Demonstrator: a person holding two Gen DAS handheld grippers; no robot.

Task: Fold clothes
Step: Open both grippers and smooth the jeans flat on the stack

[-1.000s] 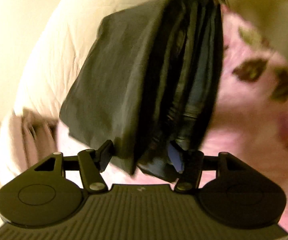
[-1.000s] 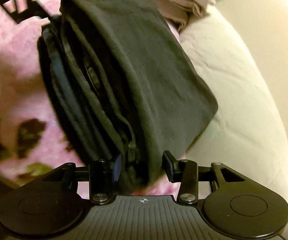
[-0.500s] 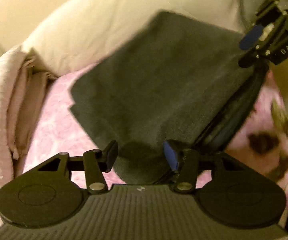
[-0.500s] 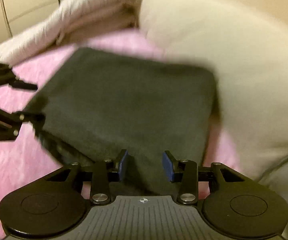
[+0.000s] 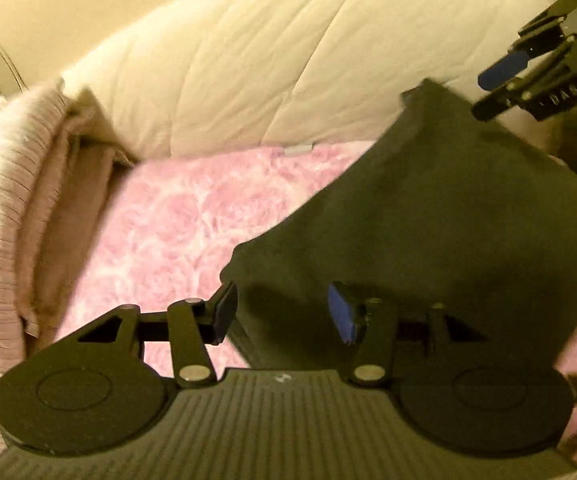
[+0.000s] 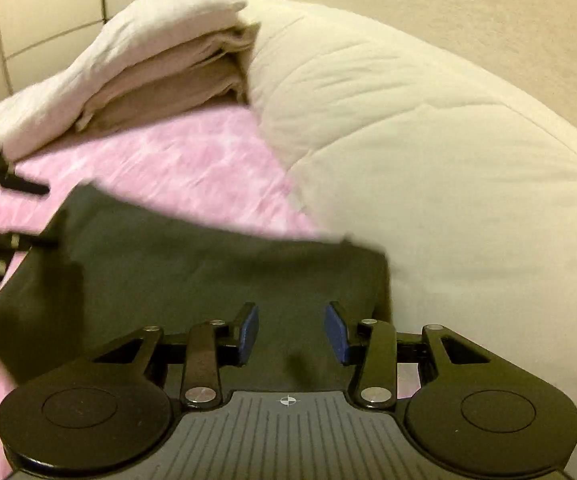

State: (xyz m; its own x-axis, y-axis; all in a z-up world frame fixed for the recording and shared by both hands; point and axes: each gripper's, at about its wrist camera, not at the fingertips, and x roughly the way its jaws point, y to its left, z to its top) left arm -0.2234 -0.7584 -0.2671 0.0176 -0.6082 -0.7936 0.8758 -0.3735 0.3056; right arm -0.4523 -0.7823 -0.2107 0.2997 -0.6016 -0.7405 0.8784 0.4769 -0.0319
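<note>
A folded black garment (image 5: 448, 220) stretches flat between my two grippers, low over the pink bedspread (image 5: 176, 220). In the left wrist view my left gripper (image 5: 282, 314) is shut on its near corner; cloth fills the gap between the pads. My right gripper (image 5: 488, 88) shows at the top right, at the garment's far corner. In the right wrist view the garment (image 6: 208, 272) runs under and between the blue pads of my right gripper (image 6: 292, 330), which is shut on its edge. My left gripper (image 6: 48, 214) sits at the left edge, on the opposite corner.
A bulky cream duvet (image 6: 428, 160) lies along the far and right side of the bed. A stack of folded pale pink and beige linens (image 6: 160, 60) rests at the head of the pink bedspread (image 6: 168, 160). White cupboard doors (image 6: 48, 12) stand behind.
The garment hung down edge-on a second ago; both grippers have rolled and carried it sideways, and it now spreads flat over the bedspread, closer to the duvet.
</note>
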